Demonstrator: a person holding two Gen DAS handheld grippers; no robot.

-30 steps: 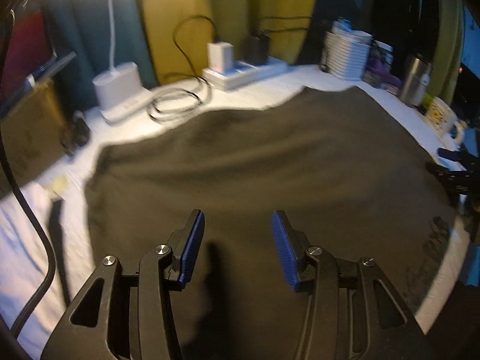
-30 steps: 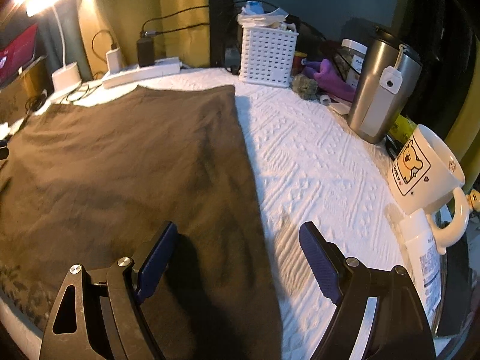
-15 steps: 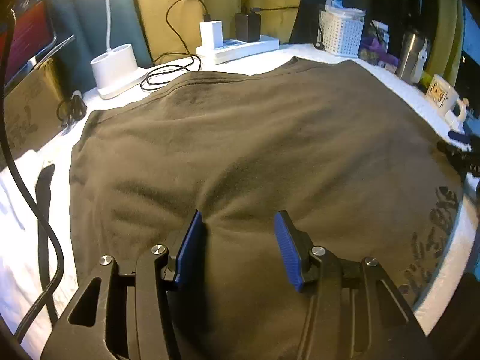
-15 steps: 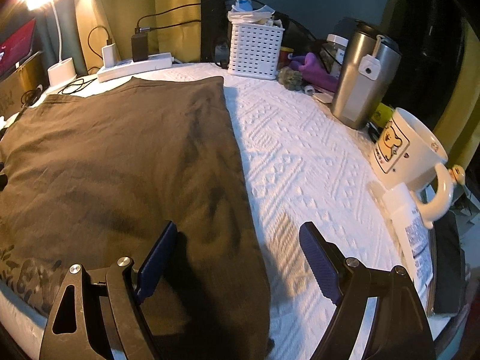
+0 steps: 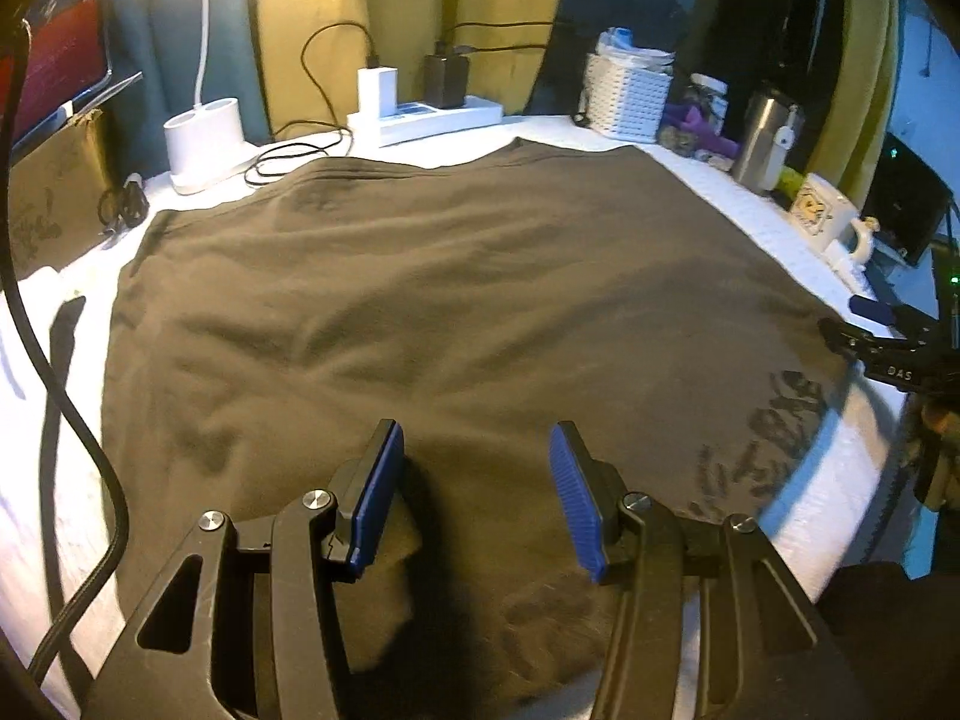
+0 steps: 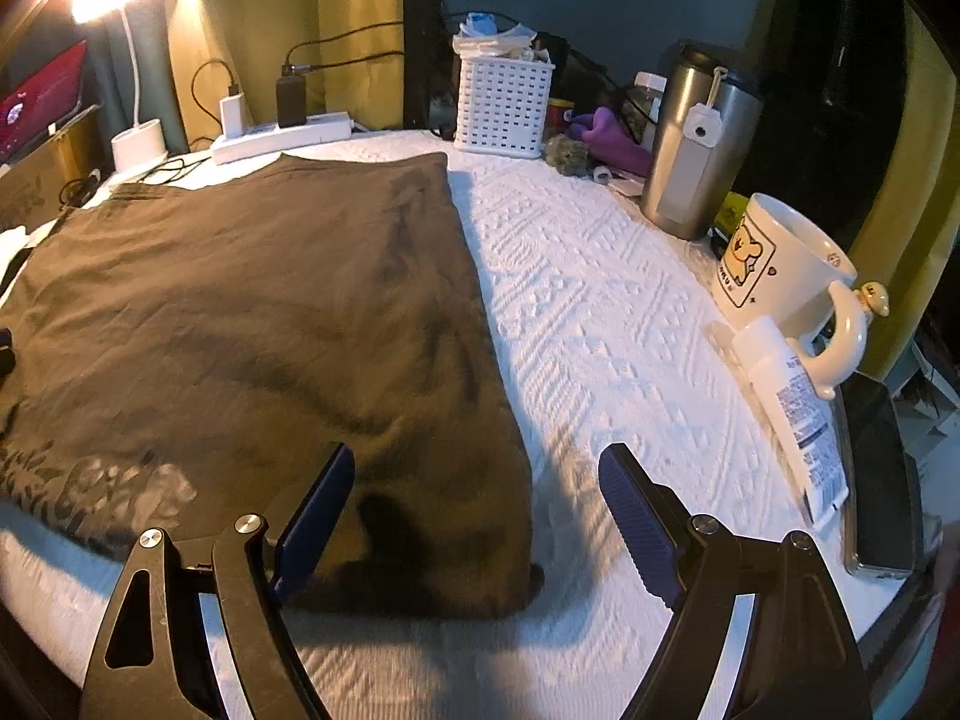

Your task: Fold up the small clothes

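Observation:
A dark brown garment (image 5: pixel 456 312) lies spread flat on the white textured table cover (image 6: pixel 612 324), with a faded print near its front edge (image 5: pixel 762 444). My left gripper (image 5: pixel 474 480) hovers above the garment's near middle, jaws apart, nothing between the blue pads. My right gripper (image 6: pixel 474 510) stands wide open over the garment's (image 6: pixel 270 312) near right corner, one finger over the cloth, the other over the bare cover. In the left wrist view the right gripper (image 5: pixel 876 336) shows at the right edge.
Along the back stand a white lamp base (image 5: pixel 204 144), a power strip with chargers (image 5: pixel 426 114), a white basket (image 6: pixel 504 102) and a steel tumbler (image 6: pixel 690 144). A bear mug (image 6: pixel 780 276), a tube (image 6: pixel 792 408) and a phone (image 6: pixel 876 480) sit on the right. A black cable (image 5: pixel 66 408) hangs left.
Both grippers have drawn back toward the table's front edge; the garment's near hem and print now show. The left jaws widened slightly. The garment lies as before.

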